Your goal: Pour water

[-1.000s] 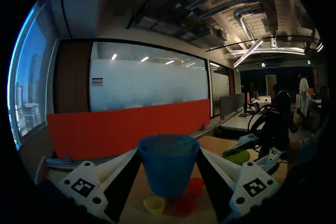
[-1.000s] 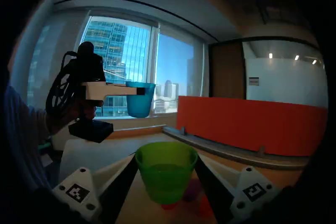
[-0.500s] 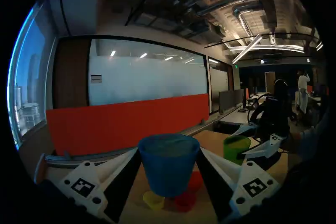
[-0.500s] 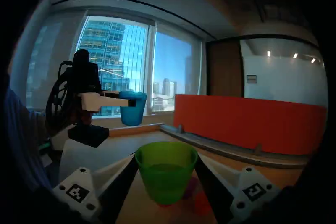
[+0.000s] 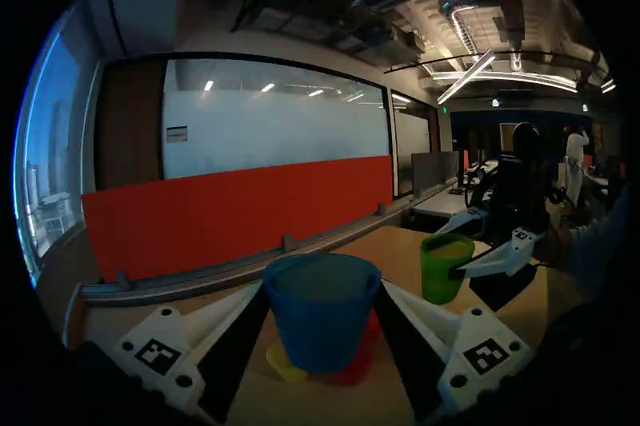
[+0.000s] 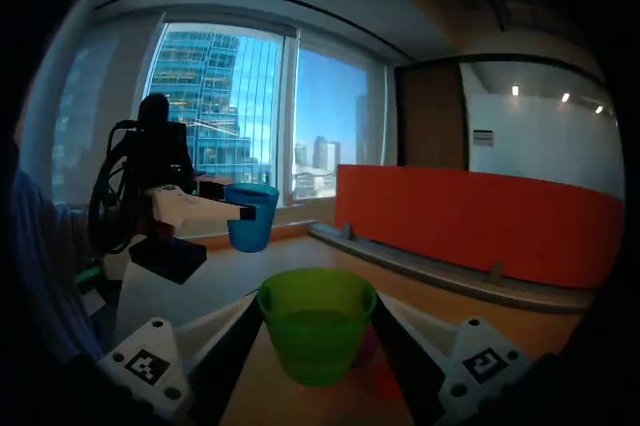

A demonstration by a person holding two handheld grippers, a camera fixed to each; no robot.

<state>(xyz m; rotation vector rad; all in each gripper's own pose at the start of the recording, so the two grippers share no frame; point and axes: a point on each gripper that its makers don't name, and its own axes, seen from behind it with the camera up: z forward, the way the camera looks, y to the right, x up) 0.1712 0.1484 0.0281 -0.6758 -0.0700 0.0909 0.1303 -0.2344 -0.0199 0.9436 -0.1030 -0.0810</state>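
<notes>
Sensibly, you gripped each cup upright between closed fingers, left gripper [image 5: 322, 292] on the blue cup [image 5: 322, 326], right gripper [image 6: 318, 308] on the green cup [image 6: 318, 342], likely to avoid spilling.

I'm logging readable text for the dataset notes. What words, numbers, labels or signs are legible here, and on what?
No text can be read.
The small sign on the frosted glass wall: too small and blurred to read.
The square markers on the left gripper and right gripper: black-and-white patterns, no letters.
The blue cup and green cup: no print visible.
</notes>
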